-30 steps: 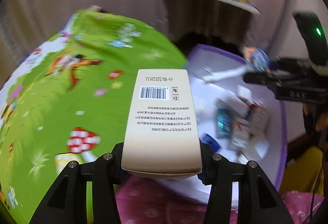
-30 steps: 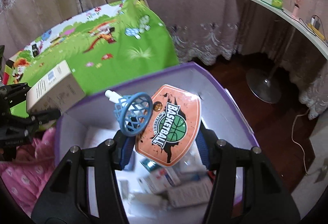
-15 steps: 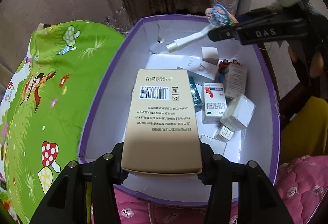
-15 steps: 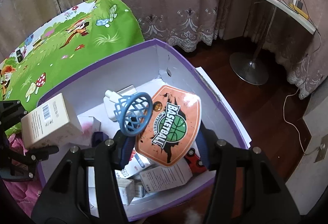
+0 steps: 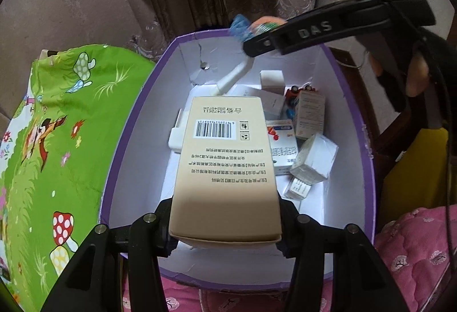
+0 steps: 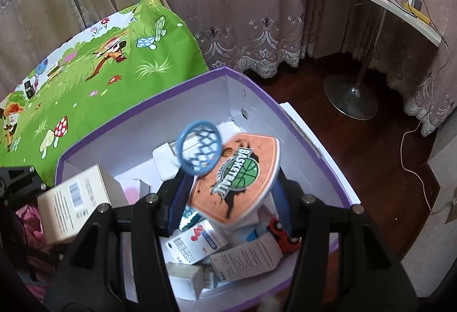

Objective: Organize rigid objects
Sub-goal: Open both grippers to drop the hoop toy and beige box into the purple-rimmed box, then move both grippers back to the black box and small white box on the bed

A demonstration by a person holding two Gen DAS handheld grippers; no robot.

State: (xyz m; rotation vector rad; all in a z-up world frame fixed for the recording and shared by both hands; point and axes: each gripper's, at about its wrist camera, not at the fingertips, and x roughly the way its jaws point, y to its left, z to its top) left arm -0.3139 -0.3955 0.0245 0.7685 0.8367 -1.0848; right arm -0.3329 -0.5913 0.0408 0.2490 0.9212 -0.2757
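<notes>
We hold the left claw (image 5: 225, 222) clamped on a tan carton (image 5: 225, 169), one pad against each long side near its closer end. The carton's barcode face is up. It hangs over the open purple-rimmed box (image 5: 137, 118), above the box's near-left part, clear of the contents below.

We hold the right claw (image 6: 228, 197) over the same box (image 6: 300, 123), toward its far-right part. A toy basketball hoop (image 6: 237, 175) sits between its pads: an orange backboard printed "BASKETBALL" with a blue ring and net on the front. The toy is tilted and blurred. The right claw's jaws have just been opening with the toy between them; we cannot tell whether the pads are pressing on it at this moment. In the left wrist view a white post (image 5: 234, 75) slopes down from the toy into the box.

The box floor carries several small cartons (image 6: 197, 243), a red toy car (image 6: 281, 232) and a white block (image 5: 177, 135). The box rests on a pink quilt (image 5: 414, 249), beside a green cartoon-print sheet (image 5: 57, 123). A white shelf (image 6: 371, 0) stands near the curtains.
</notes>
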